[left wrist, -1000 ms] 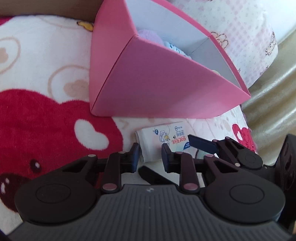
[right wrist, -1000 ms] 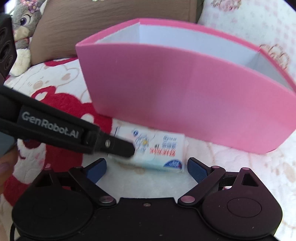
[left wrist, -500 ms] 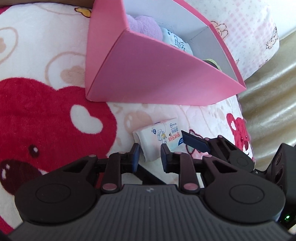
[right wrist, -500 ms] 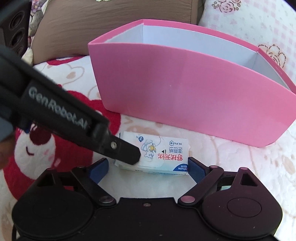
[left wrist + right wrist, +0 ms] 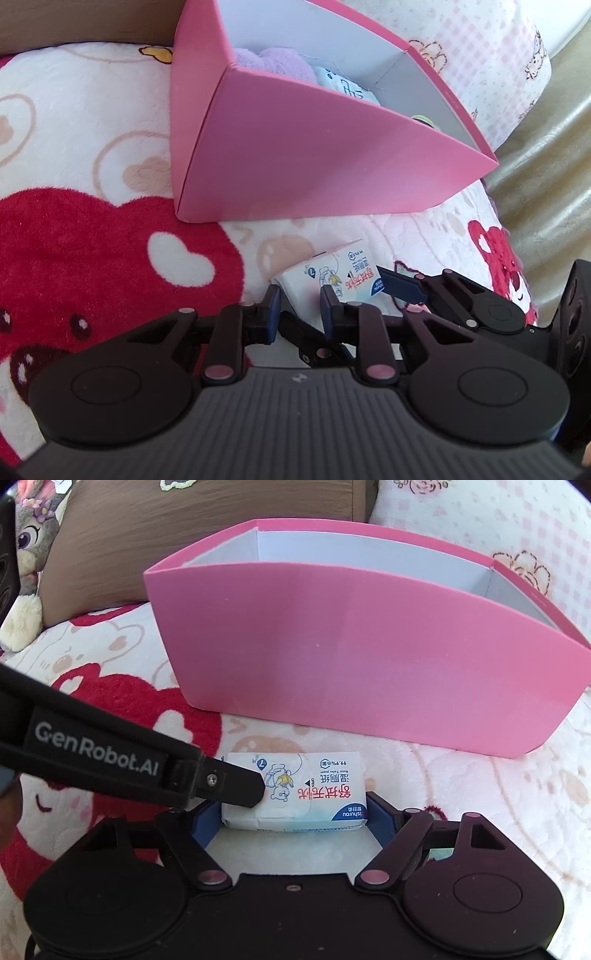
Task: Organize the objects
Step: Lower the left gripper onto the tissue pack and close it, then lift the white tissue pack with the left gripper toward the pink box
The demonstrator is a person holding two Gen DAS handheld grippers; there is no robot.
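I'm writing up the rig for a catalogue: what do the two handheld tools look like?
Both are matte black plastic with round pivot discs, linked arms and silver rivets. The right tool has blue pads; the left tool has dark blue ones, and its side reads "GenRobot.AI" in white.

A brown cushion (image 5: 207,535) and grey plush rabbit (image 5: 29,546) lie behind the bear-print blanket (image 5: 110,686).
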